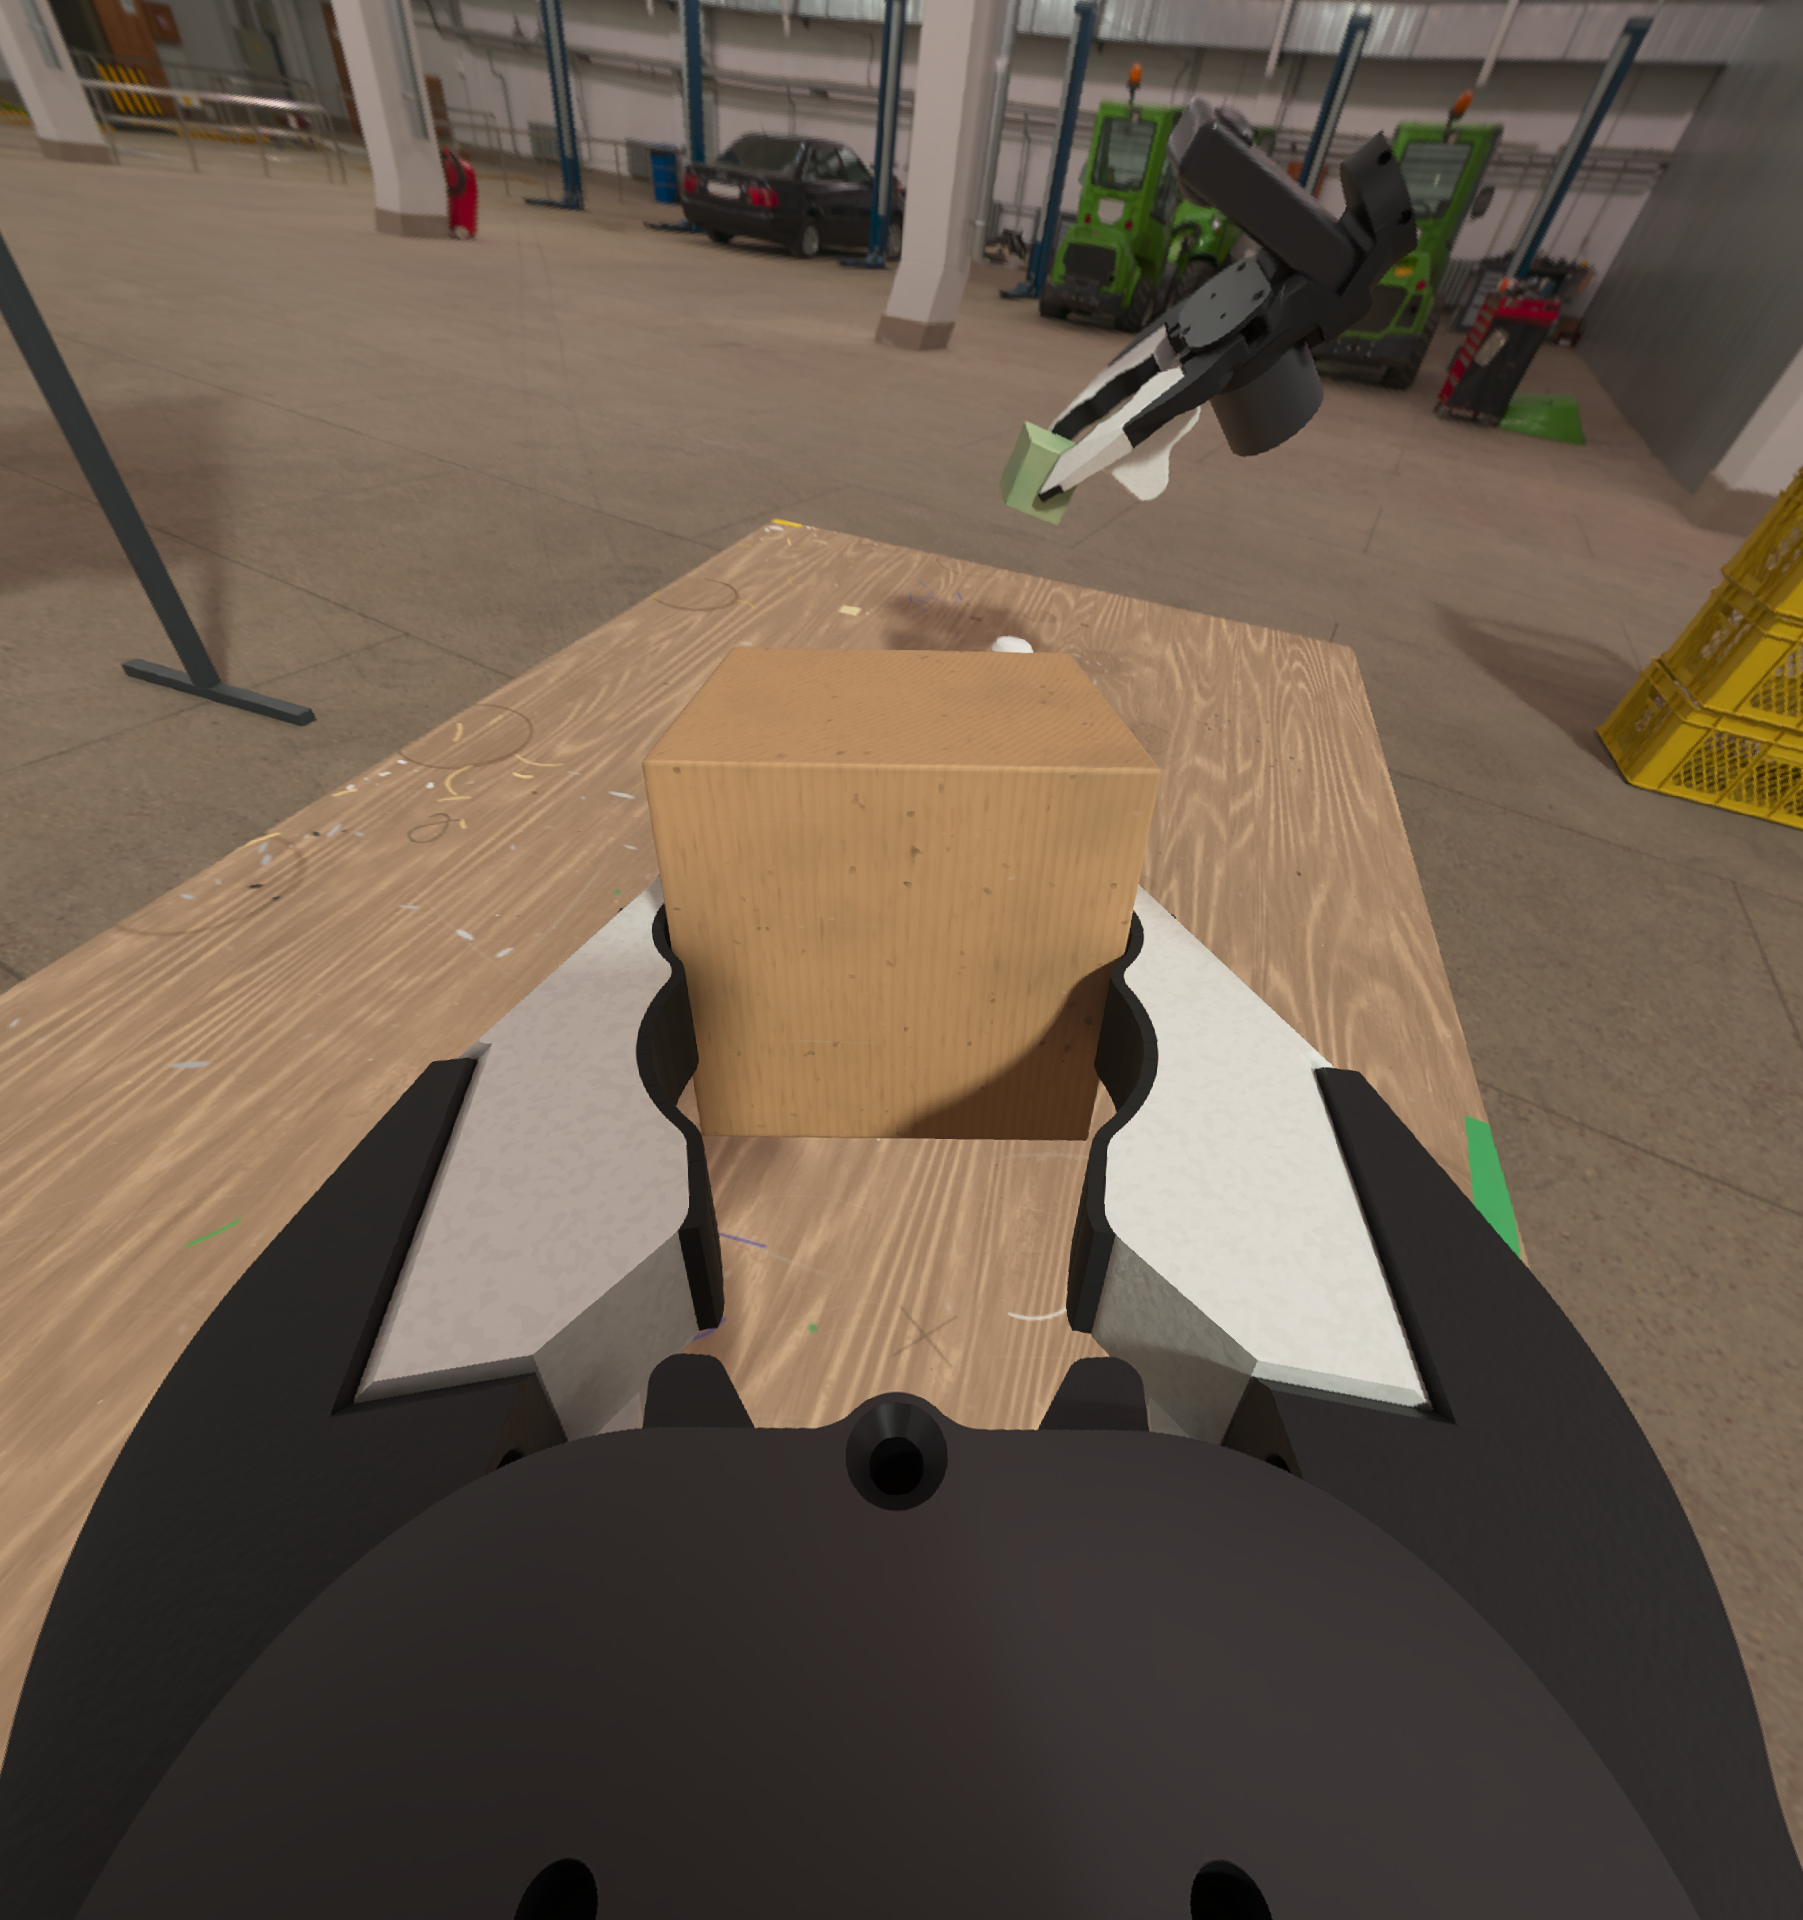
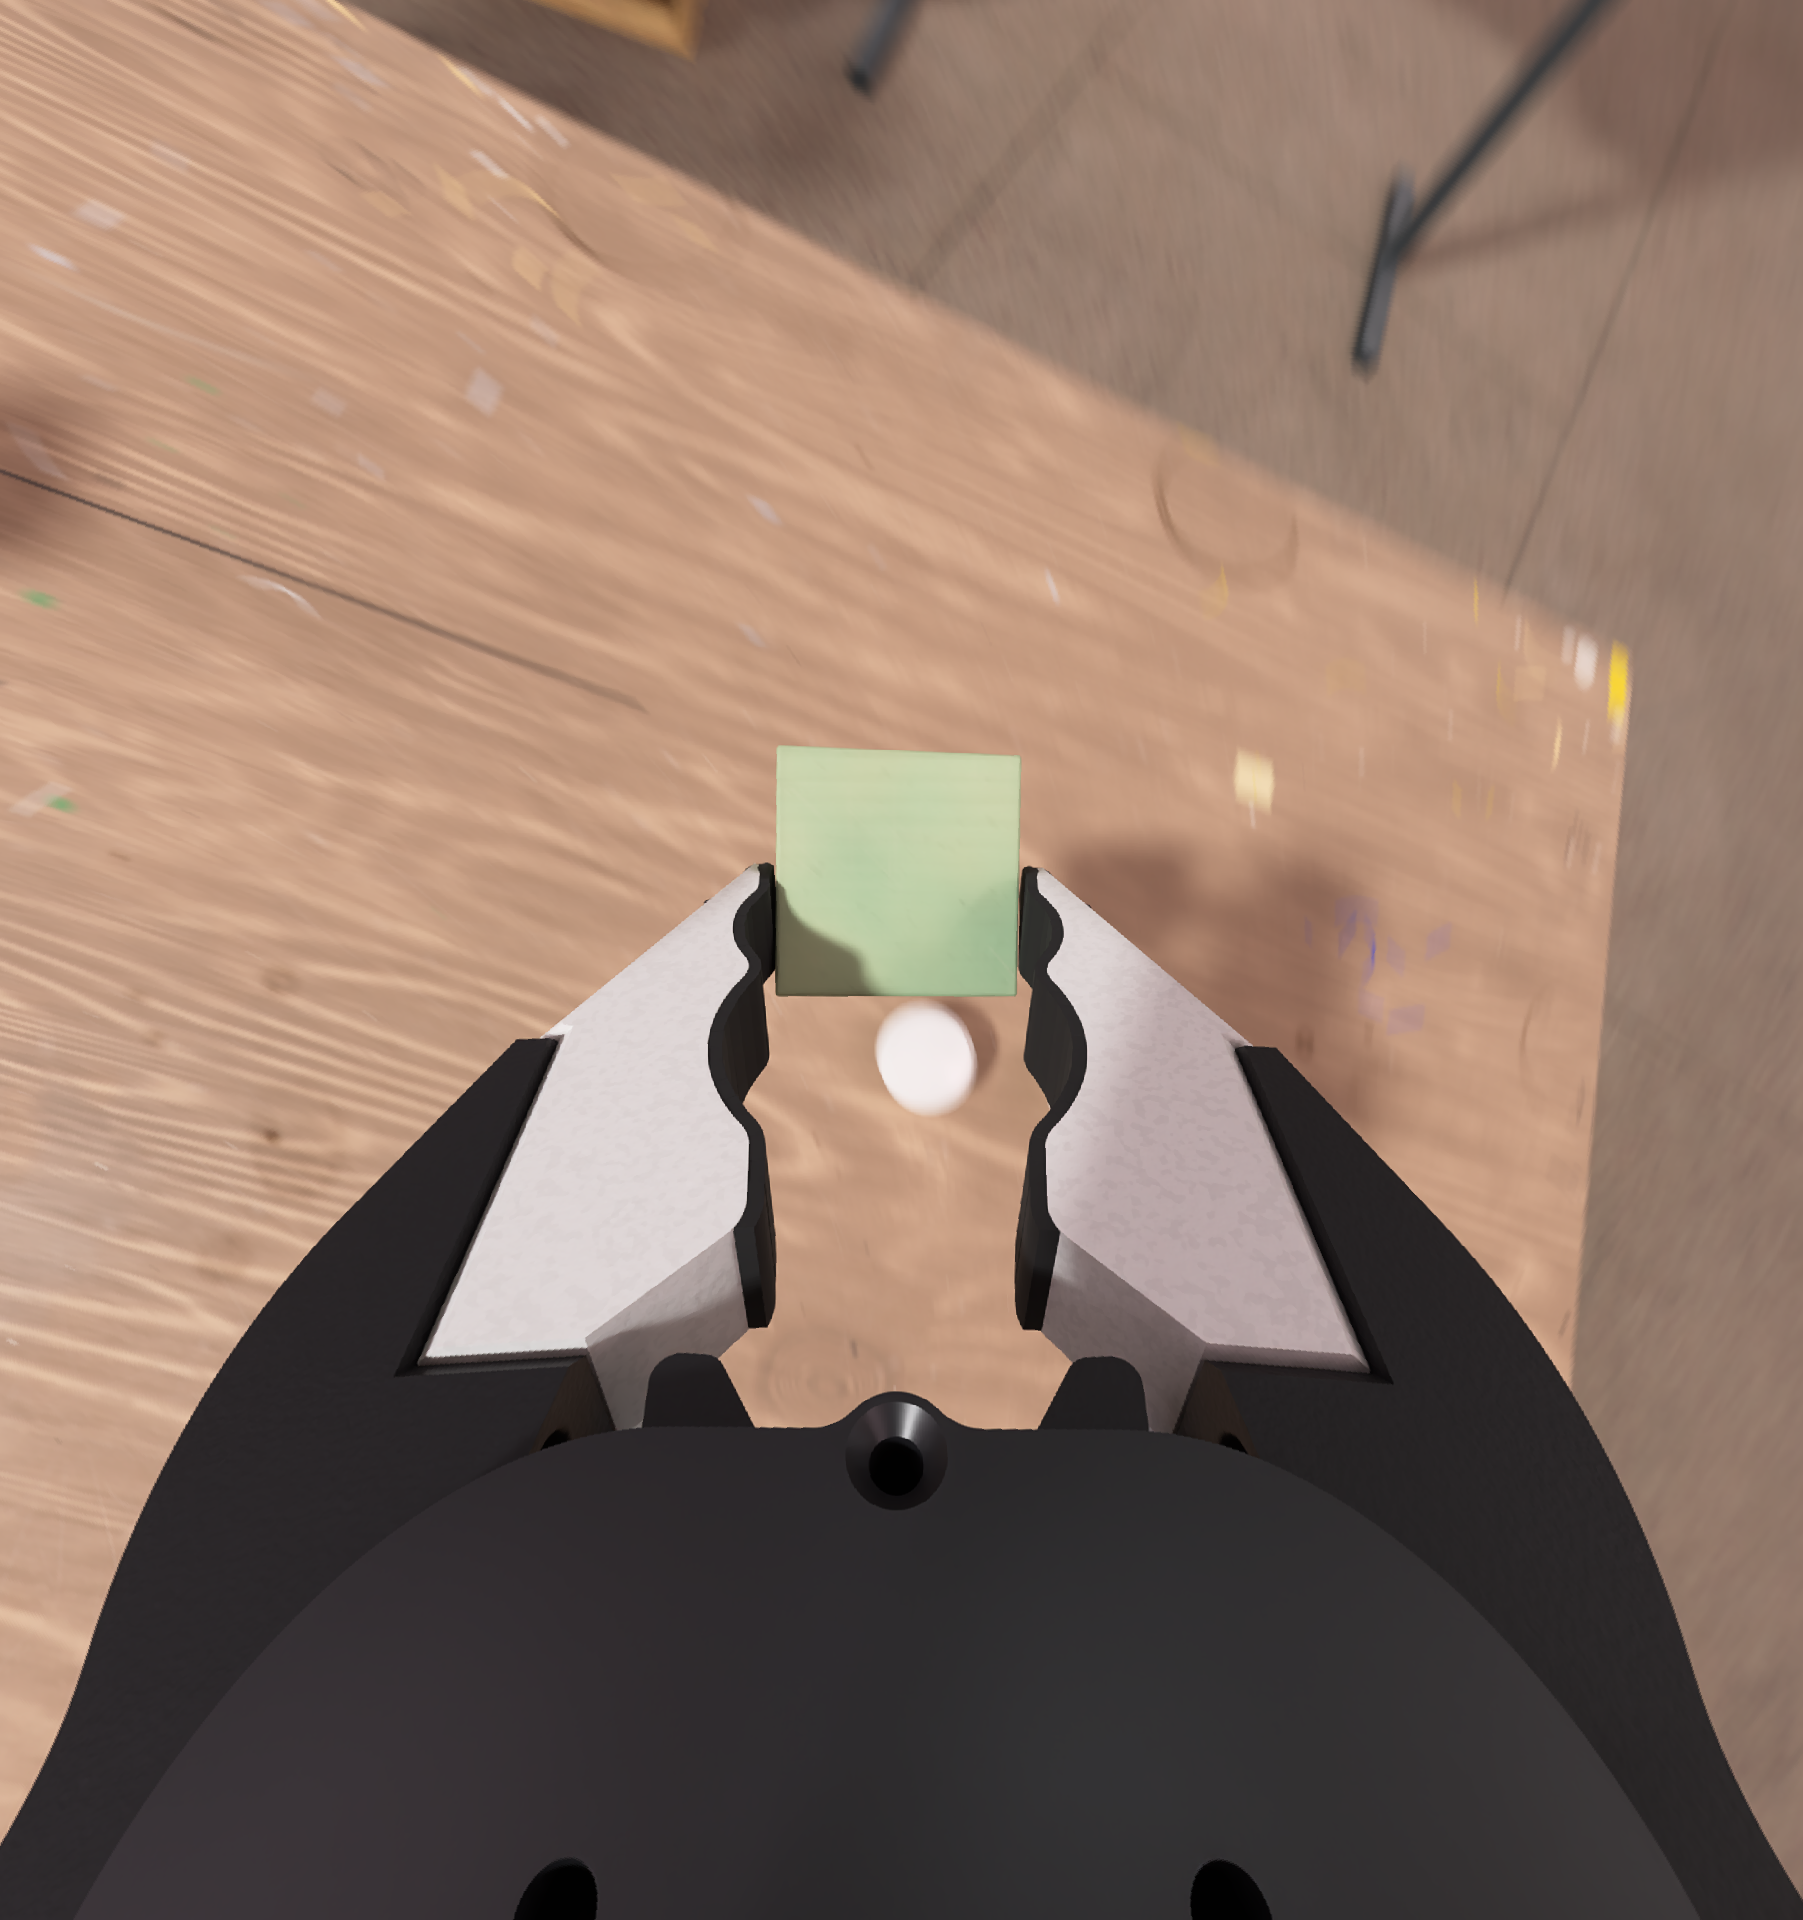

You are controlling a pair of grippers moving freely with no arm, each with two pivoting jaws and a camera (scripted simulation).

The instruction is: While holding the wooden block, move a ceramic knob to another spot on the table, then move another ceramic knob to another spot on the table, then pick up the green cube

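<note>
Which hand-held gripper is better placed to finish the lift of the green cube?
Right. The right hand-held gripper already grips the green cube above the table; the left hand-held gripper is occupied, clamping the wooden block.

ceramic knob: mostly hidden behind wooden block | table: blurred

Yellow crates stacked right of the worktop; dark car and green tractors parked well beyond.
</note>
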